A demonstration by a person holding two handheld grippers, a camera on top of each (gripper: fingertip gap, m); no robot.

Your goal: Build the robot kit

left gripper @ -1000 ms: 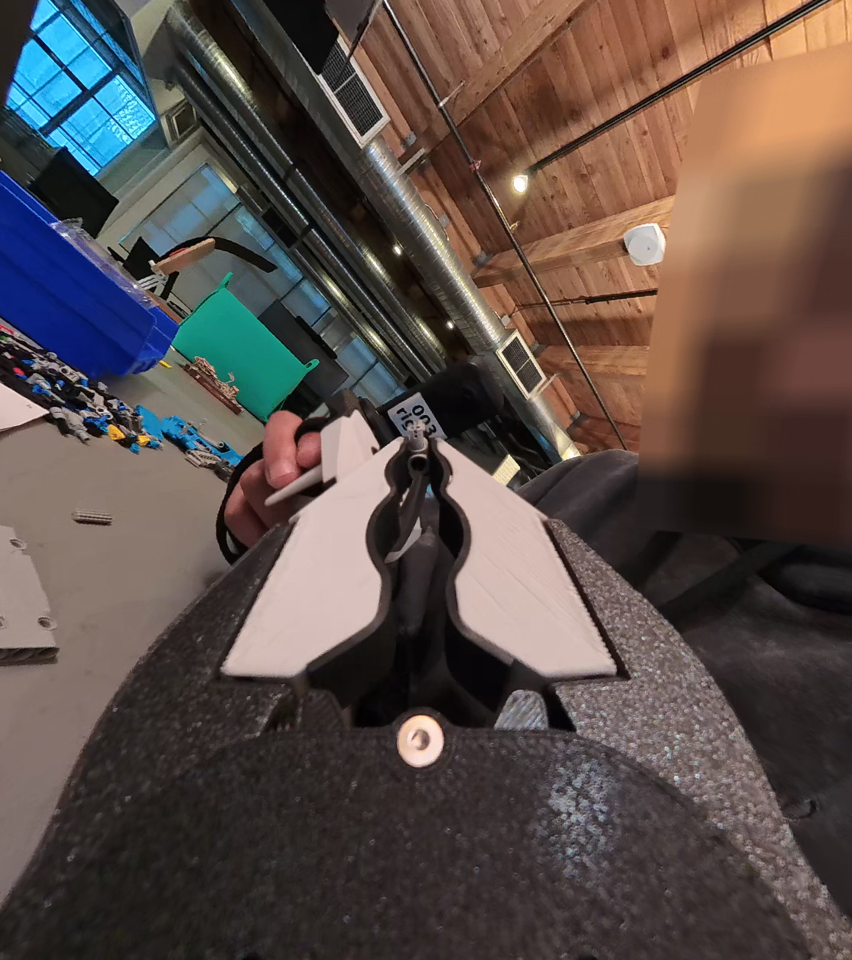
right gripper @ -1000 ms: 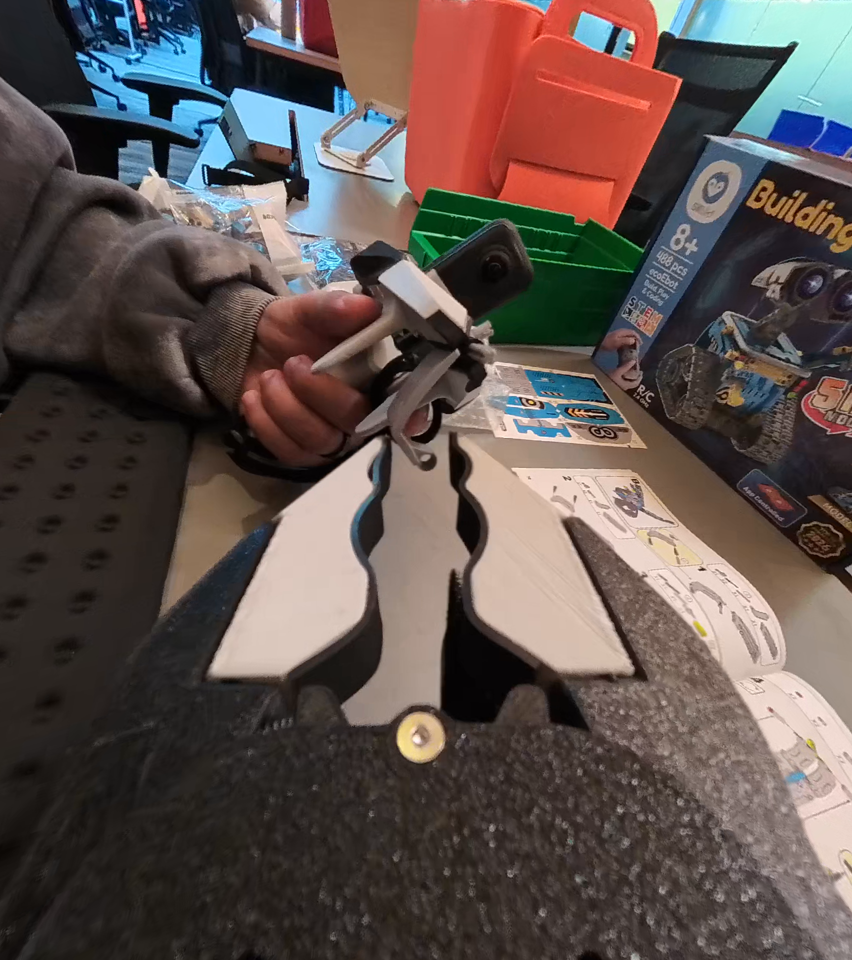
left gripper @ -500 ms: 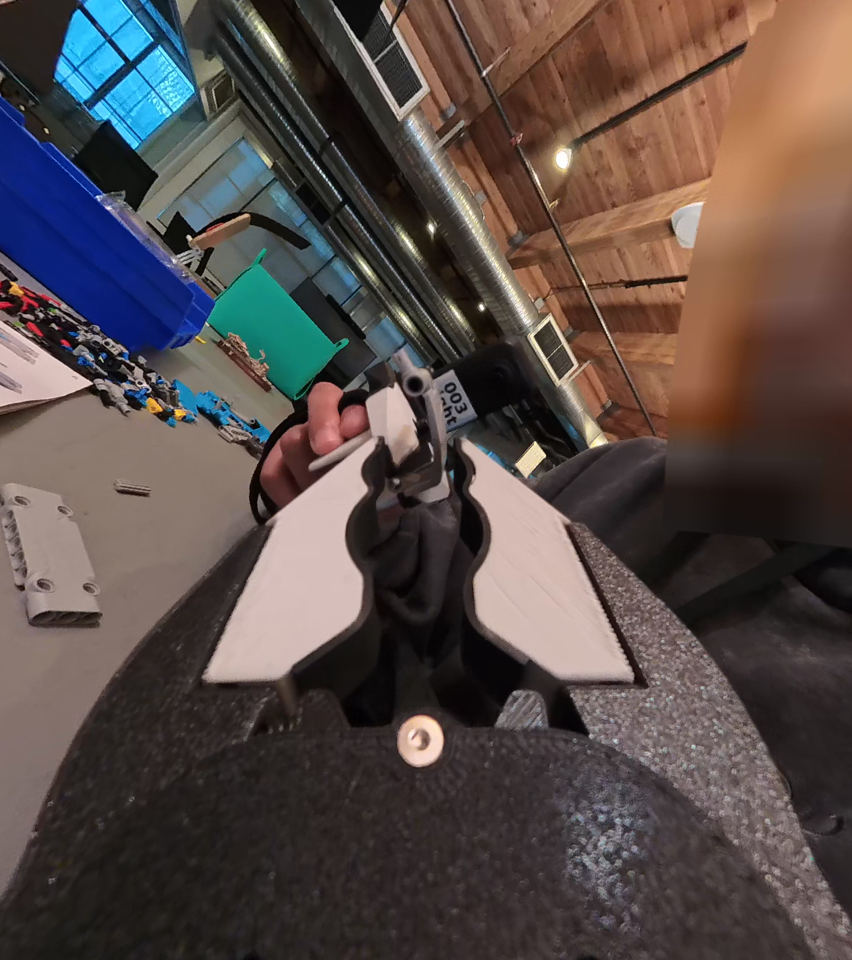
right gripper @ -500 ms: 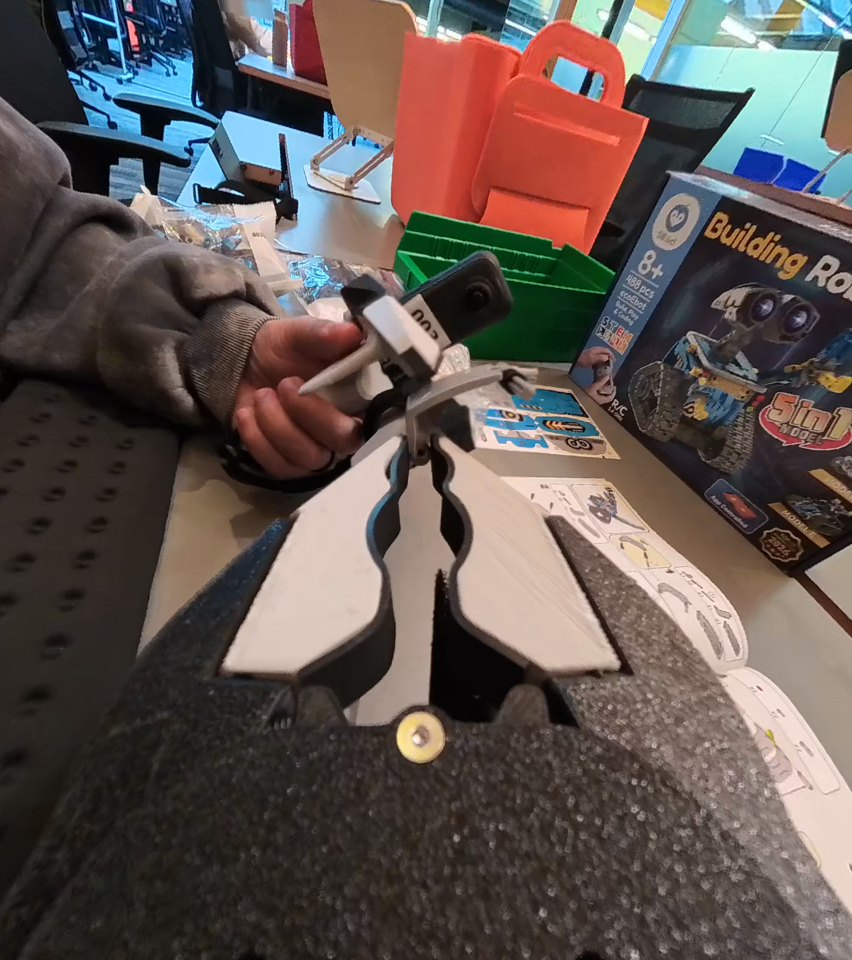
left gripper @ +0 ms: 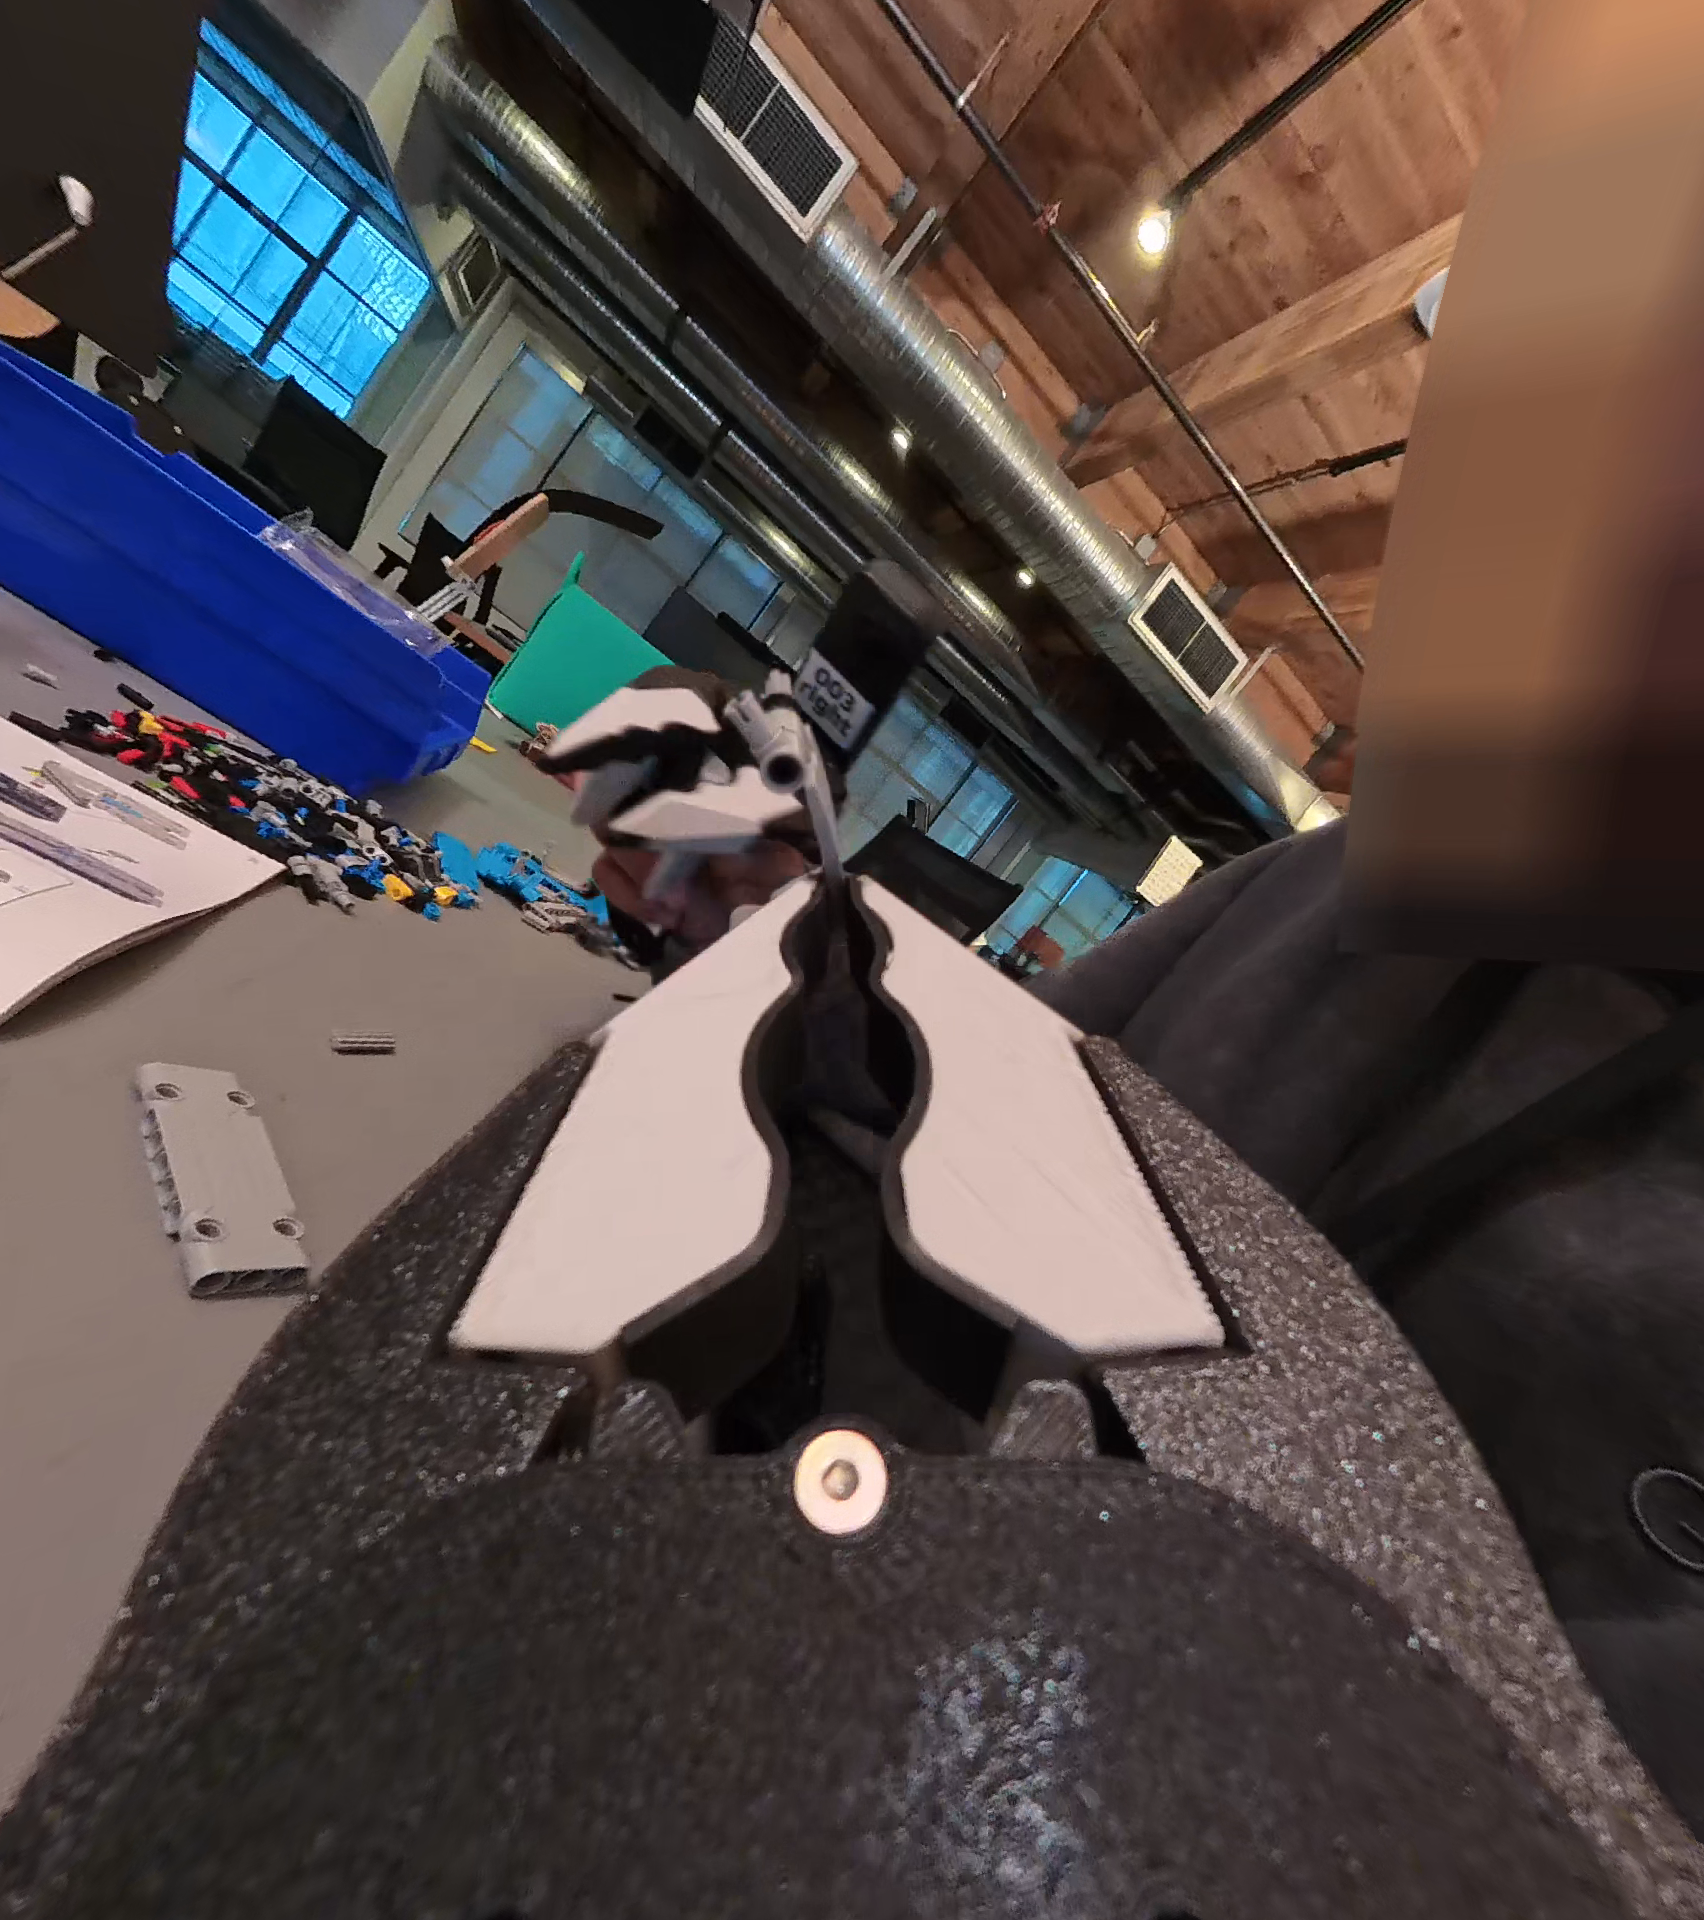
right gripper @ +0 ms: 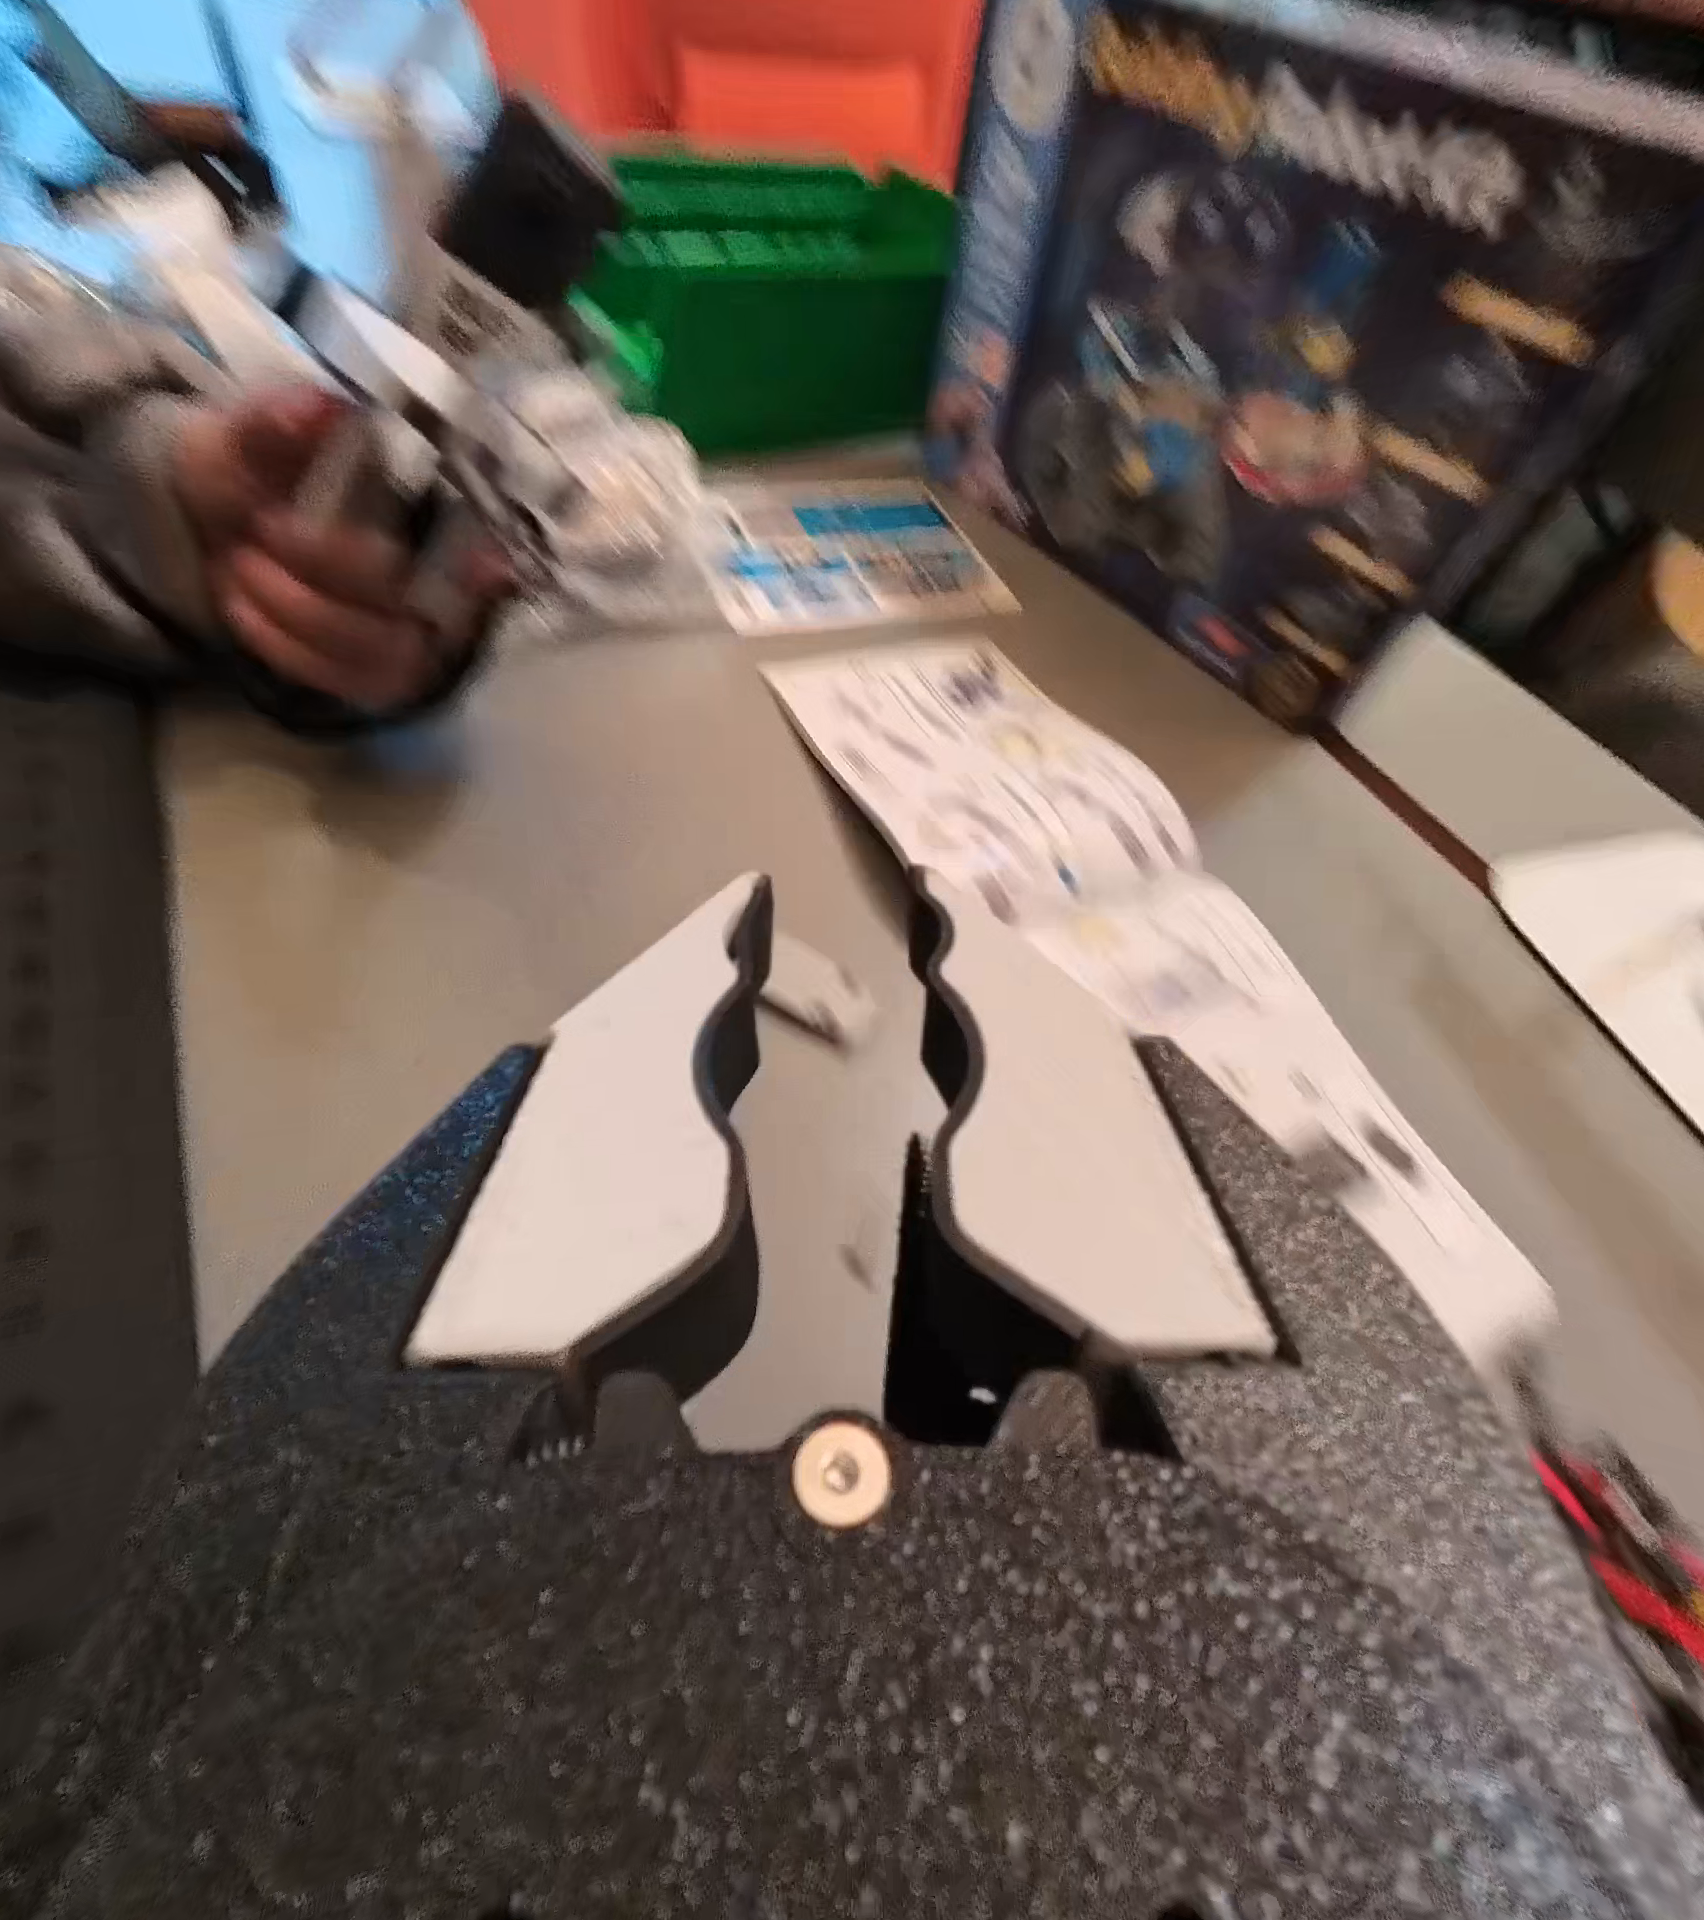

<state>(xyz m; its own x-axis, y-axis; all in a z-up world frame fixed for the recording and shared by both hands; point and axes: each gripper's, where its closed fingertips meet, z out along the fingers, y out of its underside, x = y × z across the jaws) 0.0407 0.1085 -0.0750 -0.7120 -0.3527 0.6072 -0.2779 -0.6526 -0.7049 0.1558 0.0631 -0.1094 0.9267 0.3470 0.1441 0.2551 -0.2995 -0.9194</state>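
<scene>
Left gripper (left gripper: 835, 891) tilted up off the table (left gripper: 48, 1299), fingers nearly closed, pinching a thin grey rod piece (left gripper: 794, 769) at the tips. Right gripper (right gripper: 840, 914) low over the table, angled down, fingers parted, gripping nothing; small grey part (right gripper: 817, 987) lies between them. Instruction booklet (right gripper: 1087, 883) just beside its right finger.
</scene>
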